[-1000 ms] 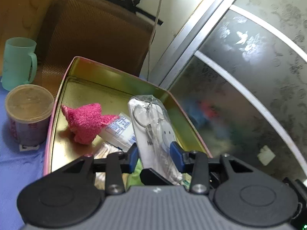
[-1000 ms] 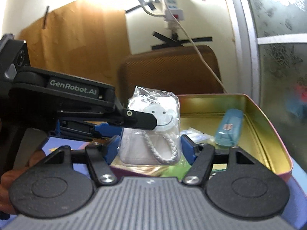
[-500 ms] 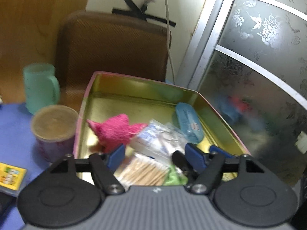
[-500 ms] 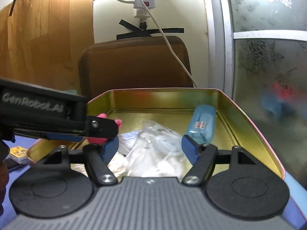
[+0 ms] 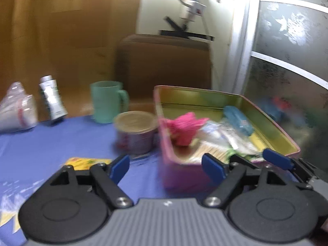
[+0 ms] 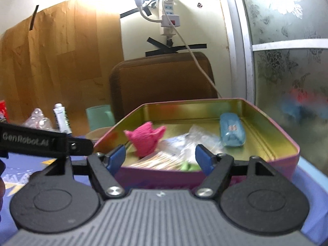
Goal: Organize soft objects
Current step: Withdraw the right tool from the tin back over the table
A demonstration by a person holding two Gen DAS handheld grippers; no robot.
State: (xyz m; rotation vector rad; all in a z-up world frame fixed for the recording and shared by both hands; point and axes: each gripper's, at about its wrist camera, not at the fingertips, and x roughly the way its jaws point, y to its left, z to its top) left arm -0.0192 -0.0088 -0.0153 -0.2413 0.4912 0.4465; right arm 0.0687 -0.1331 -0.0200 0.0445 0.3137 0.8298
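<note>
A pink tin box (image 5: 178,174) (image 6: 291,153) with a gold inside stands on the blue cloth. In it lie a pink fluffy cloth (image 5: 184,127) (image 6: 145,139), a clear bag with a white keyring (image 5: 219,135) (image 6: 196,141), a light blue pouch (image 5: 237,119) (image 6: 231,133), cotton swabs (image 6: 162,162) and a green item (image 6: 188,167). My left gripper (image 5: 166,167) is open and empty, in front of the box's left near corner. My right gripper (image 6: 161,158) is open and empty, just before the box's near wall.
Left of the box stand a round lidded tub (image 5: 135,131), a green mug (image 5: 106,102), a grey tube (image 5: 52,100) and a plastic bag (image 5: 18,110). A yellow packet (image 5: 86,162) lies near the left fingers. A brown chair back (image 6: 162,82) is behind.
The white keyring bag held between both grippers a second ago now lies in the box. Both grippers opened and drew back from the box; the left one swung left.
</note>
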